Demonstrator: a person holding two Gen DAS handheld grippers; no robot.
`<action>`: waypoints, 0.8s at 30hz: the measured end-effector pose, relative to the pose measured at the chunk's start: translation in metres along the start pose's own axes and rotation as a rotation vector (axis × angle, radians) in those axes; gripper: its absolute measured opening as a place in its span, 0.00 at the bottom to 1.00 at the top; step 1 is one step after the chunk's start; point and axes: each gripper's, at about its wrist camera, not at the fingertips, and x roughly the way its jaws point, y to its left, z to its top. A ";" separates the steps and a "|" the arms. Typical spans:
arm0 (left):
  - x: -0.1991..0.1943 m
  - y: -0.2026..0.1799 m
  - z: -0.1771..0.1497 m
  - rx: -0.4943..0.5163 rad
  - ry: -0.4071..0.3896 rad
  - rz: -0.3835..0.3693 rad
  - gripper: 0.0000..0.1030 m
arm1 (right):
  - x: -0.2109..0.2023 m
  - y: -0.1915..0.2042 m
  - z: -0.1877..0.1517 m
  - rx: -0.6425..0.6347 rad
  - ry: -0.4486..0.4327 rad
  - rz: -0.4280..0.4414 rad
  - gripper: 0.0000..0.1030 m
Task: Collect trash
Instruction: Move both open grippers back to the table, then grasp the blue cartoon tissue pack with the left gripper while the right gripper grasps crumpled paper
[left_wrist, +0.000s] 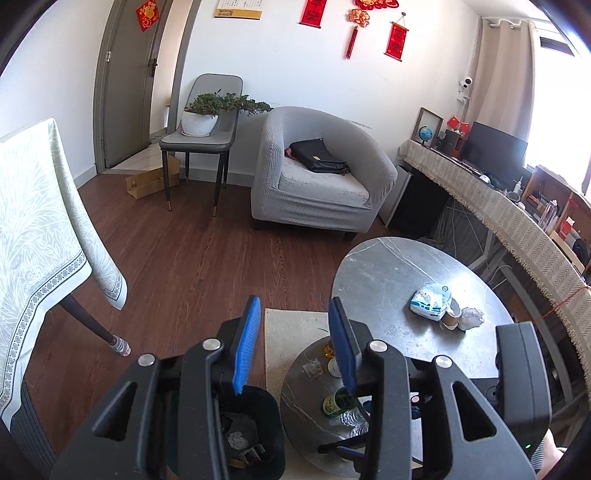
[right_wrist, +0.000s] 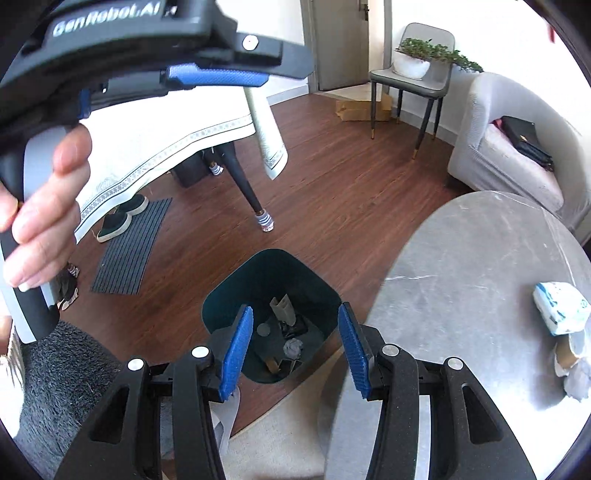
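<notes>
Both grippers are wide open and empty. The right gripper (right_wrist: 295, 345) hangs directly above the bin (right_wrist: 271, 280), which already holds scraps. Remaining trash, a crumpled paper (left_wrist: 471, 318) and paper cup (left_wrist: 450, 320), lies on the counter (left_wrist: 388, 269), ahead and right of the left gripper (left_wrist: 293, 341). We advise approaching the paper from above and closing squarely around its bulk.
</notes>
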 end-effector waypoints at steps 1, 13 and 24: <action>0.003 -0.005 0.000 0.006 0.003 -0.004 0.41 | -0.005 -0.006 -0.002 0.010 -0.013 -0.010 0.47; 0.037 -0.051 -0.003 0.038 0.054 -0.068 0.48 | -0.060 -0.083 -0.034 0.130 -0.130 -0.191 0.50; 0.067 -0.082 -0.004 0.024 0.093 -0.107 0.60 | -0.094 -0.161 -0.072 0.285 -0.206 -0.359 0.60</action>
